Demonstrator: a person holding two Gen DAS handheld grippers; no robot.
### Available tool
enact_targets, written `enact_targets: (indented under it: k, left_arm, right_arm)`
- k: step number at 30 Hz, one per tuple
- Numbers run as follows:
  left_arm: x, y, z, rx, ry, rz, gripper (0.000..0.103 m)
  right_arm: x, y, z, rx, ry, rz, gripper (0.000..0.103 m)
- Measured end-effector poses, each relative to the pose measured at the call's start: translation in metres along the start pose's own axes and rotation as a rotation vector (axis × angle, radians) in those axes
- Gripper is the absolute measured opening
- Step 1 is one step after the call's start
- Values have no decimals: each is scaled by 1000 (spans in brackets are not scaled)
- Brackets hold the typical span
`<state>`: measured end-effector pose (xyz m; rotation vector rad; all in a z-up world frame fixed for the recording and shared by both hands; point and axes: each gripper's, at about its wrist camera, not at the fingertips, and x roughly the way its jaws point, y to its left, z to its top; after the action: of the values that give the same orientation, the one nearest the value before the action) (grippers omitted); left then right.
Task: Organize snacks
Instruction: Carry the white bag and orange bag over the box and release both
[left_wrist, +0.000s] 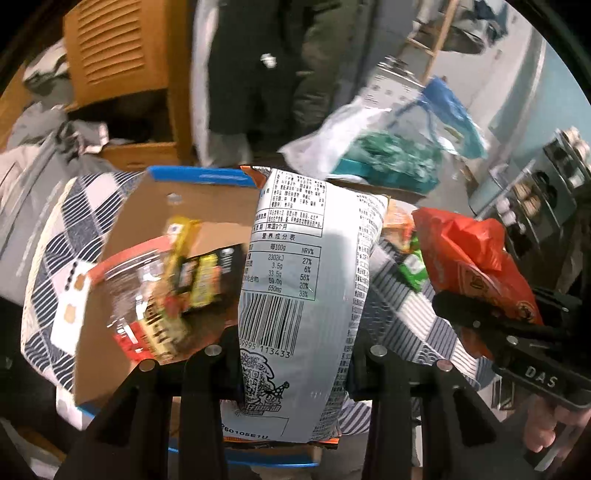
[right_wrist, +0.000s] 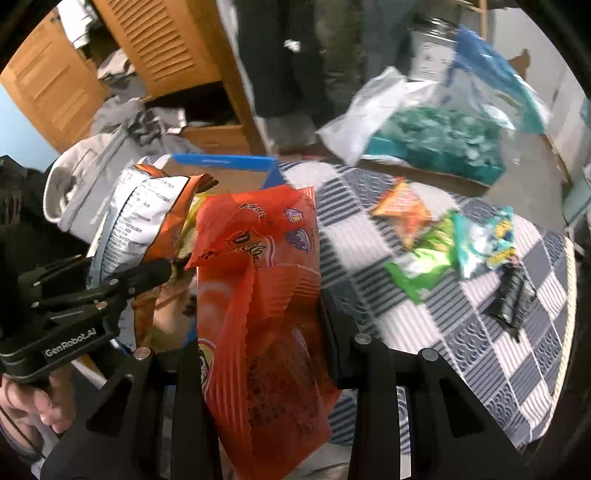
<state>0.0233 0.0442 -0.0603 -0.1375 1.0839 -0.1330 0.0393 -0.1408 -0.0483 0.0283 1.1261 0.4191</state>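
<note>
Left gripper (left_wrist: 291, 354): fingers clamped on the white bag (left_wrist: 299, 288), which stands up between them with its barcode and nutrition panel facing the camera. In the right wrist view this gripper (right_wrist: 155, 271) sits at 9 o'clock, with the hand (right_wrist: 33, 402) below it.
White bag: in the right wrist view (right_wrist: 140, 225) it shows orange edges and hangs just left of the red bag.
Right gripper (right_wrist: 266, 347): fingers pinched on the red bag (right_wrist: 258, 295), crumpled and upright between them. In the left wrist view this gripper (left_wrist: 476, 314) comes in from 3 o'clock with the same bag (left_wrist: 476, 254) in its grip.
Box (left_wrist: 122, 236): brown cardboard with a blue rim, open, at 9 o'clock of the white bag in the left wrist view; several snack packs (left_wrist: 177, 280) lie inside, blurred. In the right wrist view its blue rim (right_wrist: 225, 162) peeks out at 12 o'clock above the two held bags.
Bedspread (right_wrist: 461, 332): checked, blue and white, under everything.
Loose snacks: at 2 o'clock in the right wrist view lie an orange pack (right_wrist: 404, 208), a green pack (right_wrist: 424, 262), a teal pack (right_wrist: 487, 240) and a black pack (right_wrist: 511, 295), close together, well apart from the box.
Background: wooden louvred cupboard (right_wrist: 159, 48) at 11 o'clock; a clear bag of green stuff (right_wrist: 436, 136) at 1 o'clock.
</note>
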Motion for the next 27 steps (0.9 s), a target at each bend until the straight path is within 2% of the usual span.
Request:
enact_targets:
  k: [13,24,26,27]
  left_arm:
    - [9,81,-9,-144,28,92,39]
    - [22,112,-18,-202,68,106,39]
    - [24,117,-19,-217,81,107,43]
    - [25,118,-19,-226,89,114,52]
  right_arm:
    - [49,85,25,-114,64,83,32]
    - [89,117,28,-145,130,94,32]
    - [92,118,28,-143,134,92,32]
    - [93,119,28,-142,137,92,35]
